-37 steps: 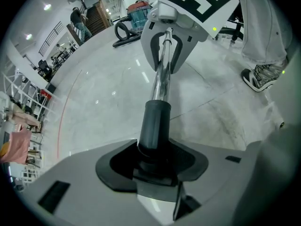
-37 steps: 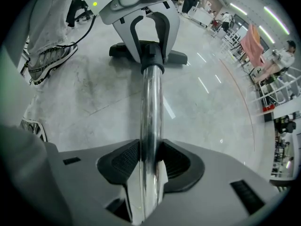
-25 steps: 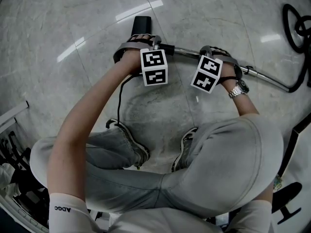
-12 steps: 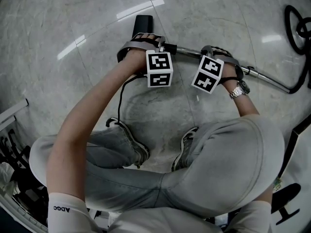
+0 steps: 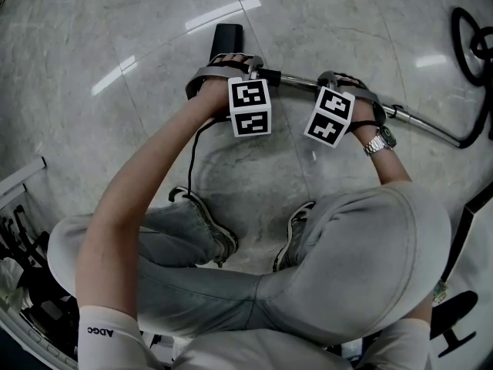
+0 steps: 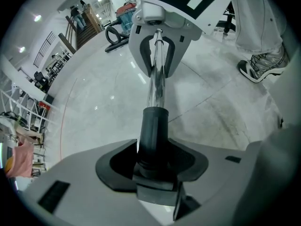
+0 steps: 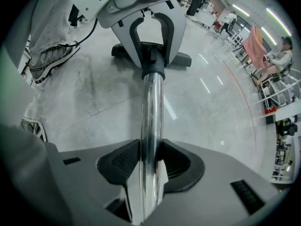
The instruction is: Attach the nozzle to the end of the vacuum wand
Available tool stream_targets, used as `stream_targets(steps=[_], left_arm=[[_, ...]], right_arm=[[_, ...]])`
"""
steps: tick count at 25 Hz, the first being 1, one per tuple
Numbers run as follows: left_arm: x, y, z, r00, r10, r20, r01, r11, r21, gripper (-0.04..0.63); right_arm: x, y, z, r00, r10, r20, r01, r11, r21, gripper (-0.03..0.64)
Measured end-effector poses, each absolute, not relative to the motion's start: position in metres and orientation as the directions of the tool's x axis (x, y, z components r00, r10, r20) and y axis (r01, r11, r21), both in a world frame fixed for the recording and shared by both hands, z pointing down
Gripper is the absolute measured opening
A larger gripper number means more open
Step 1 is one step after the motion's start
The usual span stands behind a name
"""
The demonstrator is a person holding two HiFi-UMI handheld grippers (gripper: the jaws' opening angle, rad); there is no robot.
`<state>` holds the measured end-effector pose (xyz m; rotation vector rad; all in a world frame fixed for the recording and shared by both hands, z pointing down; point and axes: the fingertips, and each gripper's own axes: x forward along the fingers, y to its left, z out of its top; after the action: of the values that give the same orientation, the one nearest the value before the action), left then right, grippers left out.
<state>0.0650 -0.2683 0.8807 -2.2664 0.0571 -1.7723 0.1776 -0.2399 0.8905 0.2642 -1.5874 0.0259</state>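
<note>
Chrome vacuum wand (image 7: 151, 117) sits clamped in the right gripper (image 7: 151, 166); the left gripper (image 6: 154, 163) clamps the black nozzle (image 6: 153, 126). Best keep the 2 coaxial and push straight.

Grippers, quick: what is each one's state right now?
Left gripper: closed on the neck of the black plastic nozzle.
Right gripper: closed on the shiny chrome metal wand.

This is a large open indoor hall, workshop-like. It has a polished pale grey stone floor (image 5: 154, 45), long ceiling strip lights (image 7: 244, 11), white metal railings (image 6: 11, 102), a dark staircase (image 6: 77, 29), and a seated person (image 7: 277, 60) in the distance.
</note>
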Motion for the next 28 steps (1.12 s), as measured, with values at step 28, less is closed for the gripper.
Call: stream_targets(steps=[28], left_arm=[[0.096, -0.251, 0.859, 0.481, -0.087, 0.873, 0.105, -0.982, -0.156, 0.187]], right_arm=[[0.137, -0.241, 0.878, -0.304, -0.085, 0.949, -0.379, 0.925, -0.039, 0.223]])
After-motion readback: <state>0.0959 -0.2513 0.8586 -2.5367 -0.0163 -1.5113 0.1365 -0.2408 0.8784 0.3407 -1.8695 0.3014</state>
